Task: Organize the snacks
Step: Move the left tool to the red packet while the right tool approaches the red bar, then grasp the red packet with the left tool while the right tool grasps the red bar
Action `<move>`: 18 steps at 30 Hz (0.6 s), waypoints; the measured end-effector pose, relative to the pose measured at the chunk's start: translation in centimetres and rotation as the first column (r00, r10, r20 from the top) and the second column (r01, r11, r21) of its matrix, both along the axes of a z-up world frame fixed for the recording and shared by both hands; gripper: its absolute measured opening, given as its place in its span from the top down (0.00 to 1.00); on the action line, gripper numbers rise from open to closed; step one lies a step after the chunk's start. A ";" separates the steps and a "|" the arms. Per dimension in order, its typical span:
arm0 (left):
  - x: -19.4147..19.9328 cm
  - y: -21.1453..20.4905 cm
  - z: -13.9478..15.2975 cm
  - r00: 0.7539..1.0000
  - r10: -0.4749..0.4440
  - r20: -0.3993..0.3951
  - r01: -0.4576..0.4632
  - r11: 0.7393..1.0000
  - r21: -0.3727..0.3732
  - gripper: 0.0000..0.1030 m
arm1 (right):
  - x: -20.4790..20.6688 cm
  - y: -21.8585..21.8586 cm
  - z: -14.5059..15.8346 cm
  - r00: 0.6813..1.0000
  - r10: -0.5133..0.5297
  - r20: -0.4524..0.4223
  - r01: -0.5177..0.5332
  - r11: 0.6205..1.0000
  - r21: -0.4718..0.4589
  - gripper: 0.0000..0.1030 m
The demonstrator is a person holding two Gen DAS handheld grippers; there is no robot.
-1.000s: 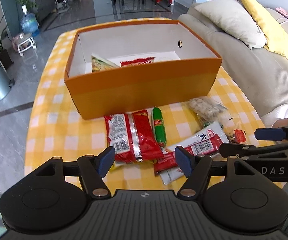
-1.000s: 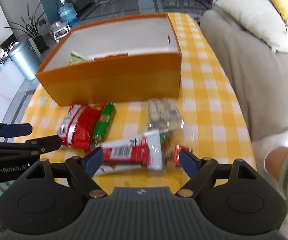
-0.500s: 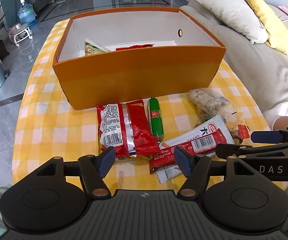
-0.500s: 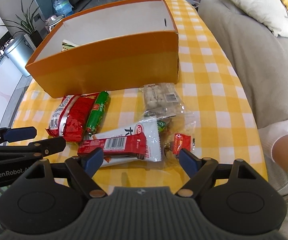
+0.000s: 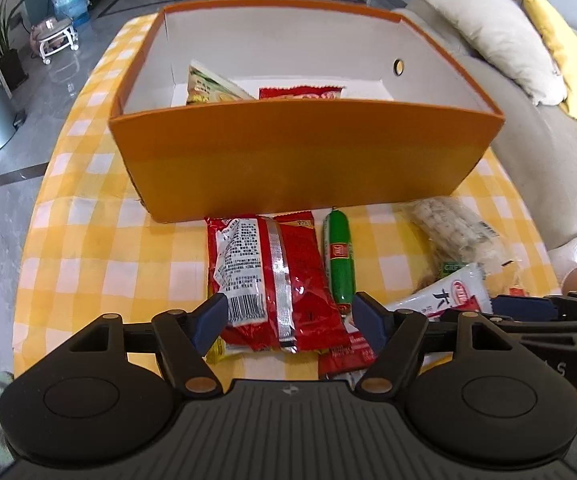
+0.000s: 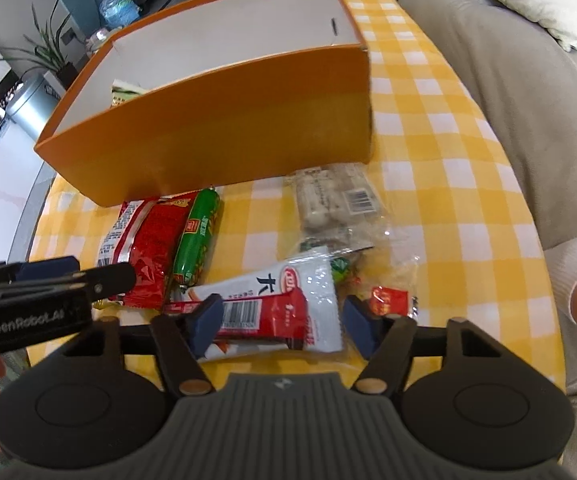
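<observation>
Red foil snack packet [image 5: 276,280] is lying on the yellow checked tablecloth [image 5: 100,264] just in front of the orange box [image 5: 304,160], between the spreading, widely parted jaws of the left gripper [image 5: 286,316]. Beside it, the right gripper [image 6: 284,318] is closing around a white-and-red wrapped bar [image 6: 276,300], its pads not yet pressing. A green sausage [image 5: 339,256] and a clear bag of pale sweets [image 6: 332,200] are waiting nearby; two packets are already sitting inside the box. Both grasps are being set up, I judge; next, each gripper needs to pinch and lift over the wall.
</observation>
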State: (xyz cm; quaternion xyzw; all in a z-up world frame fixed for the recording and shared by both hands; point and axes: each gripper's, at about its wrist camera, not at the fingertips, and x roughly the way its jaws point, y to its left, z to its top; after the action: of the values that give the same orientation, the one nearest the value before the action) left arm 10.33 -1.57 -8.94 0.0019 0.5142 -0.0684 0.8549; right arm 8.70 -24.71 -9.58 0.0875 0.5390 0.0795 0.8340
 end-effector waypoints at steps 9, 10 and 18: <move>2.0 -1.1 -2.3 0.999 -0.014 -0.037 0.018 0.994 0.111 0.13 | 1.3 0.1 0.0 0.999 -0.011 0.049 0.012 0.999 -0.031 0.80; 2.1 -1.1 -2.4 0.999 -0.009 -0.042 0.013 0.994 0.109 0.13 | 1.5 0.1 0.0 0.998 -0.010 0.059 0.011 1.000 -0.020 0.87; 1.4 -0.1 -2.1 0.998 -0.008 -0.069 0.012 0.998 0.059 0.32 | 2.0 -0.4 -0.1 0.997 -0.065 0.048 0.062 0.997 0.055 0.81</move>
State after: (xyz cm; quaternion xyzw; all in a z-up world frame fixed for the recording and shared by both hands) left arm 11.77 -1.63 -11.03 0.0276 0.5451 -0.0574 0.8359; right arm 10.71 -25.10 -9.68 0.1250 0.5125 0.0695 0.8467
